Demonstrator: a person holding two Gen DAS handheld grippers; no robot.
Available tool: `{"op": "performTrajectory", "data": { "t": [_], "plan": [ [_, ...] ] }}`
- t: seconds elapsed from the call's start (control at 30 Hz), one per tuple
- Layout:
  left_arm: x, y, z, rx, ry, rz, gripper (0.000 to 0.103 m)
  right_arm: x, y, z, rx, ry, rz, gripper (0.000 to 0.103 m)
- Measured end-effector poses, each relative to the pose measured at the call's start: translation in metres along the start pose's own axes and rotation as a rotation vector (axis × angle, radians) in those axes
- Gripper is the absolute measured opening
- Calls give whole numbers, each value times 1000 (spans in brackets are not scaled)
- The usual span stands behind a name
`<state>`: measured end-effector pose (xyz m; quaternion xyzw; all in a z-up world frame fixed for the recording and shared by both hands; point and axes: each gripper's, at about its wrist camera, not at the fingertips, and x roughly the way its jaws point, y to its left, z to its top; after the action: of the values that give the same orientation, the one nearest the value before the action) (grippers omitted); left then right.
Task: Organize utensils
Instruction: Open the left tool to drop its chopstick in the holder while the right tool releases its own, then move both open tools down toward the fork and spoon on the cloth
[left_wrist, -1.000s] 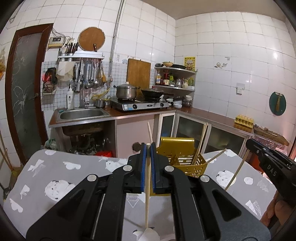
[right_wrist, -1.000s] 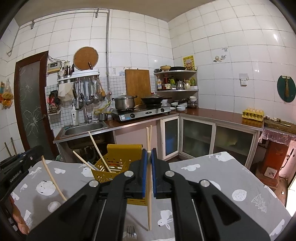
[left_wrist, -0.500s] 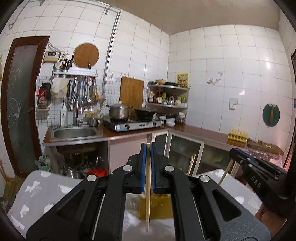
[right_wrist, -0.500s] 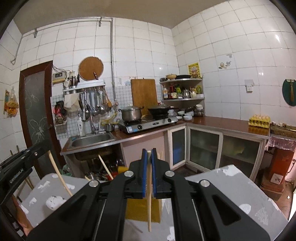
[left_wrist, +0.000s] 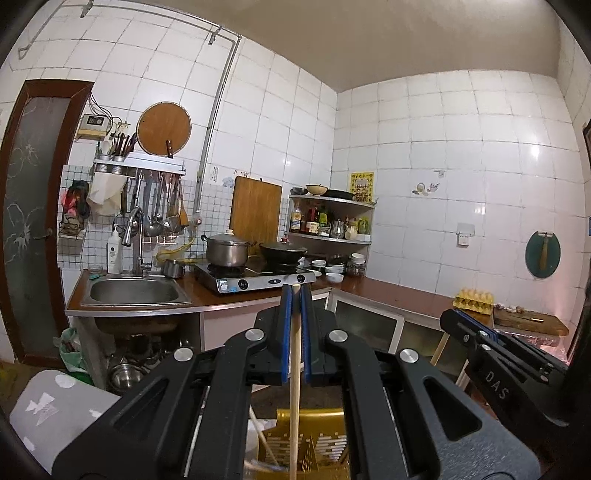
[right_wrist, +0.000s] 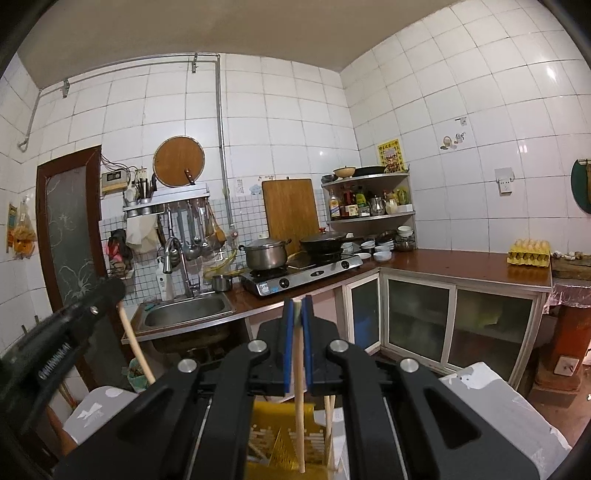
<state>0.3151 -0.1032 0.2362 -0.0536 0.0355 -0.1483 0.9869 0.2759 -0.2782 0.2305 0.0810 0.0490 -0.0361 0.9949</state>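
**Wooden chopsticks clamped in both grippers above the yellow basket**

Pale wood is the item under handling: the left black two-finger gripper (left_wrist: 294, 295) has its blue-padded fingers (left_wrist: 285, 332) drawn in narrow on a single pale wooden chopstick (left_wrist: 294, 387). The stick stands near upright, its top level with the fingertips, its lower length running down over the yellow slotted plastic utensil basket (left_wrist: 325, 443) that sits directly below. Whether its lower end is inside the basket cannot be told; it leaves the frame. Further pale sticks lean at the basket's left side.

The right black two-finger gripper (right_wrist: 297, 308) is likewise closed narrow on a second pale wooden chopstick (right_wrist: 299, 398), which hangs with a slight tilt. In the right wrist view its lower tip shows against the basket's slotted wall (right_wrist: 280, 446). Another stick stands just beside it, to the right, in the basket.

Each gripper appears in the other's view, off to the side, with a pale stick projecting below it.

The basket rests on a table under a grey cloth with white printed figures (right_wrist: 498, 406). Beyond, well apart: a steel sink (left_wrist: 135, 291), a two-burner gas stove (left_wrist: 255, 278) bearing a lidded steel pot (left_wrist: 226, 251) and a black wok (left_wrist: 282, 251), and a tray of eggs (right_wrist: 528, 251) on the brown counter.
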Motion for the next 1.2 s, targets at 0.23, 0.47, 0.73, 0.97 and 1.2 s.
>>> {"op": "performTrajectory", "data": {
  "t": [0.23,0.47,0.73,0.97,1.2],
  "plan": [
    [65,6,-49,-13,83,8,4,53,-16,-37,3,61,-17,5],
    [93,26,-97,-14,204,47,4,81,-27,-74,-37,168,-21,6],
    [38,38,-66,-28,171,104,80,43,-44,-66,-73,208,-103,61],
    [-34,46,-47,-13,168,169,98,-19,-52,-67,-78,243,-137,68],
    [-69,73,-79,-59,309,202,98,-47,-53,-107,-63,347,-140,76]
  ]
}}
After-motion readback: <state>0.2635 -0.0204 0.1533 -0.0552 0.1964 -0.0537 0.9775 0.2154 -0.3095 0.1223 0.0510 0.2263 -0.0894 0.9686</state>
